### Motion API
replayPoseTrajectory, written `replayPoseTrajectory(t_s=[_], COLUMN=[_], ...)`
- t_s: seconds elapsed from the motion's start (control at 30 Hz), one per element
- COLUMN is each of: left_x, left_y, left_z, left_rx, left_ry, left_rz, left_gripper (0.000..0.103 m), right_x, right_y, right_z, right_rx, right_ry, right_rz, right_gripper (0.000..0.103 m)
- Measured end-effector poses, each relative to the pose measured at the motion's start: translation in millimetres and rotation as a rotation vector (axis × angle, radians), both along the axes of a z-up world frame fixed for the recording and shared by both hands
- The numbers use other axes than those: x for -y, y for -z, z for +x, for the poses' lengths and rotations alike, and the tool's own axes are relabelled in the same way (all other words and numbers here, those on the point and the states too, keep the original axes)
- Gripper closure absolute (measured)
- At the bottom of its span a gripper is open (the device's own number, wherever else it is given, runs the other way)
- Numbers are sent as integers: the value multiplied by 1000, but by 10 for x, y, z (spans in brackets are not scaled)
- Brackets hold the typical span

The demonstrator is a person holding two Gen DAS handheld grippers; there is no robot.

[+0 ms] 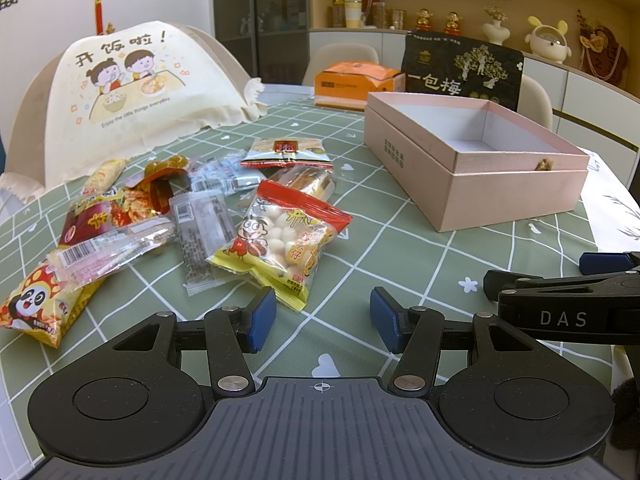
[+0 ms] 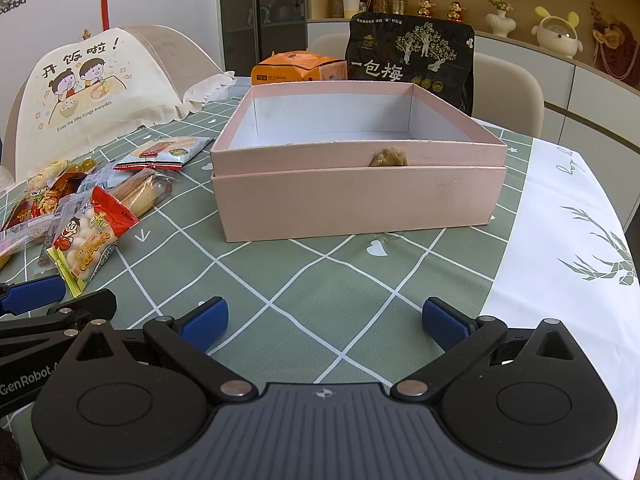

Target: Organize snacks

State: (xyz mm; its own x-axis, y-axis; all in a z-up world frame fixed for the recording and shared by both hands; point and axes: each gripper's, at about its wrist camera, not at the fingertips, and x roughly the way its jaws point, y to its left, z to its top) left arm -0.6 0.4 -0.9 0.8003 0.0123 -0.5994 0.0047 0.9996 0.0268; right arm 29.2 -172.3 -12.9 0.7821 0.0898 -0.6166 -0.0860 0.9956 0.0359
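Note:
Several snack packets lie in a loose pile [image 1: 160,216] on the green checked tablecloth, at the left in both views. The nearest is a red and yellow bag of white puffs [image 1: 280,240], which also shows in the right wrist view [image 2: 90,240]. An open pink box [image 1: 472,160] stands to the right of the pile; it sits straight ahead in the right wrist view [image 2: 356,196] and its inside shows no snacks. My left gripper [image 1: 323,320] is open and empty just short of the puff bag. My right gripper [image 2: 324,324] is open and empty in front of the box.
A cloth food cover [image 1: 152,88] stands at the back left. An orange pack [image 1: 356,84] and a large black bag [image 1: 464,72] stand behind the box. A white cloth [image 2: 568,264] covers the table's right side. Chairs and cabinets lie beyond.

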Motion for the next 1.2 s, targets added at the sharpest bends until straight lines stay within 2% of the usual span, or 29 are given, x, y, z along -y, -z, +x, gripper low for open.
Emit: replayPoseTrajectory(t_s=[0.53,0.7,1.03,1.2], left_x=[0,-28,8,-39], left_y=[0,-3,-3,-40], left_z=[1,1,2,14], left_rx=[0,2,0,-19], left_ry=[0,-1,-5,13], left_rz=[-2,-26,2,-32], left_gripper=[43,45,43,47], right_x=[0,-1,5,63], right_y=[0,0,1,-81], right_z=[3,3,2,120], right_rx=[0,0,0,-88], right_ry=[-1,-1,-7,-133], right_rz=[-2,-1,-3,-23], right_gripper=[0,0,0,0])
